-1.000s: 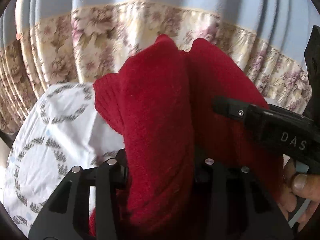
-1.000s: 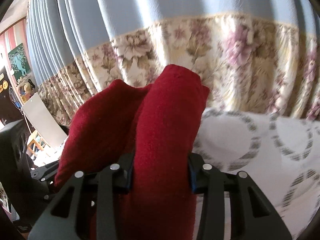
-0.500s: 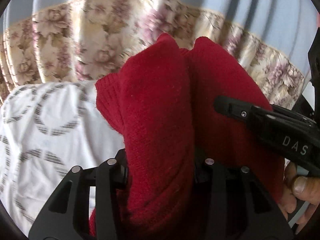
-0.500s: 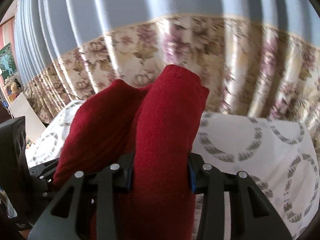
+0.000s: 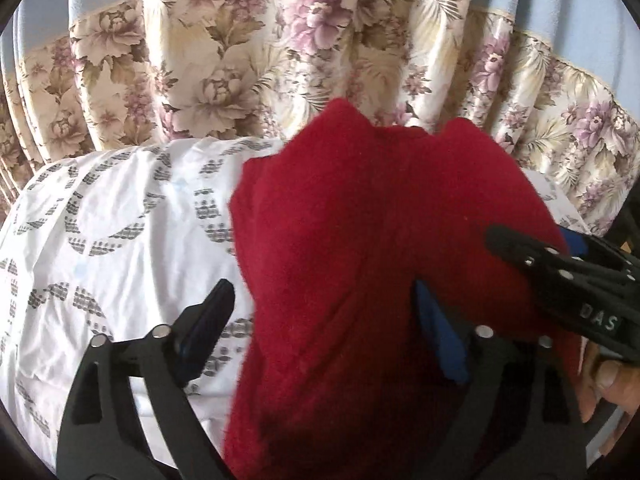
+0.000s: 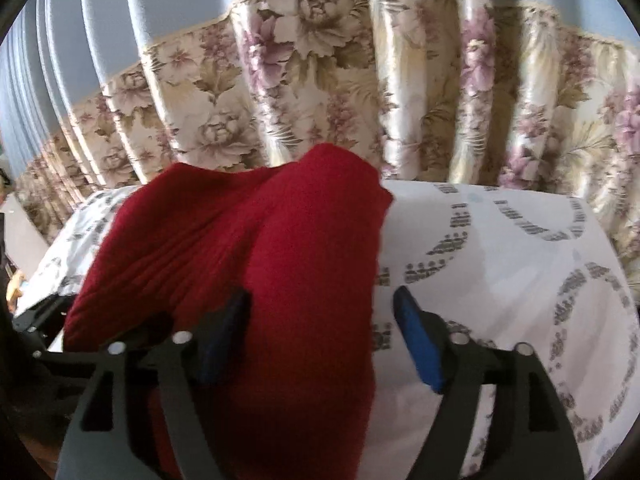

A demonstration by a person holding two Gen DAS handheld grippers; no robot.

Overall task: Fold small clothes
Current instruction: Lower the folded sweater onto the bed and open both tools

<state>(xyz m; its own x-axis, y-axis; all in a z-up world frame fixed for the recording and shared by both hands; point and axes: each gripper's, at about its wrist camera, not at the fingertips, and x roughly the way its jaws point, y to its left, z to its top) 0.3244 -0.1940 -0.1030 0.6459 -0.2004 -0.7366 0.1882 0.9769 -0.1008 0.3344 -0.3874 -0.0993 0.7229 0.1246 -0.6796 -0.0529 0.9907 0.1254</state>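
A small red knitted garment (image 5: 352,264) lies bunched between the fingers of my left gripper (image 5: 324,308), whose jaws stand open with a clear gap on the left side. The same red garment (image 6: 280,264) drapes between the spread fingers of my right gripper (image 6: 324,320), which is also open, with a gap to its blue-padded right finger (image 6: 416,344). The right gripper's black body (image 5: 568,284) shows at the right of the left wrist view, with a hand (image 5: 604,380) behind it. The garment rests over a white patterned sheet (image 5: 120,248).
A white sheet with grey ring patterns (image 6: 500,264) covers the surface below. A floral curtain with a blue upper part (image 5: 256,60) hangs close behind it, also in the right wrist view (image 6: 320,92).
Both grippers have opened and let go of the red garment, which they were pinching before. Both have tilted down toward the sheet, so more of the surface shows.
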